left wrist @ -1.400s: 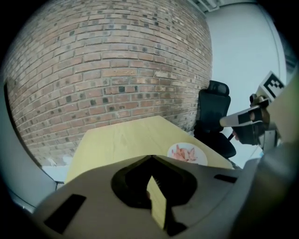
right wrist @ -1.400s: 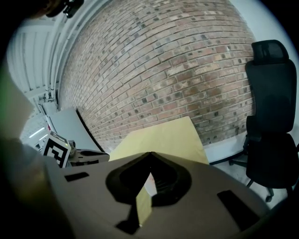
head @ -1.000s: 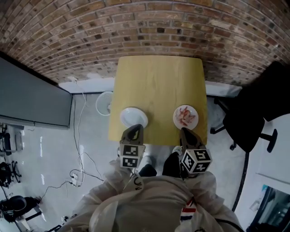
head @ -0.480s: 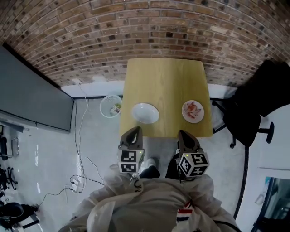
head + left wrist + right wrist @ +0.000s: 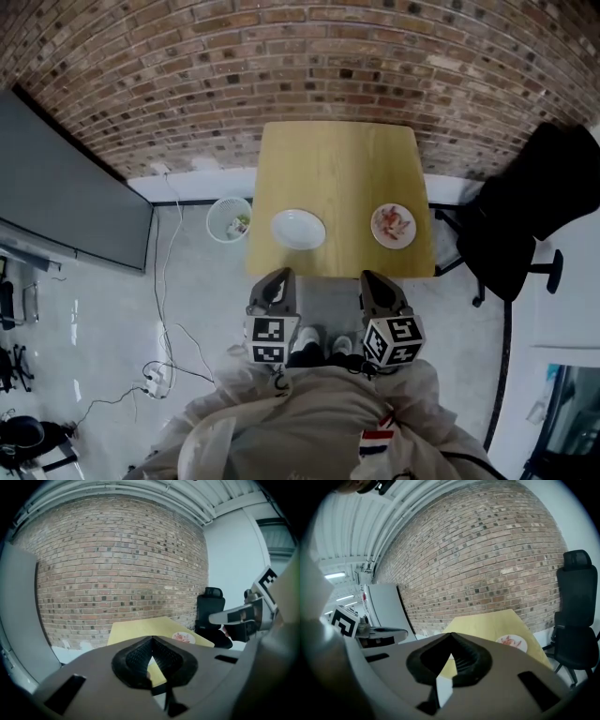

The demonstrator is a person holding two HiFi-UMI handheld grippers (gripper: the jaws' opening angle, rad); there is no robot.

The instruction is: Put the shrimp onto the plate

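Left gripper (image 5: 280,275): jaws together, nothing between them; held short of the table's near edge.
Right gripper (image 5: 368,277): jaws together, empty; also short of the table (image 5: 337,169).
Shrimp (image 5: 395,223): all on the right-hand dish (image 5: 378,234), ahead of the right gripper.
Empty plate (image 5: 298,229): white and bare, left of the dish and well apart from it.
Bin (image 5: 215,212): on the floor by the table's left edge; holds scraps, probably litter, too small to identify.
Risk: a slippery shrimp could drop on the carry between dishes; a low approach could shove the dish toward the near edge.
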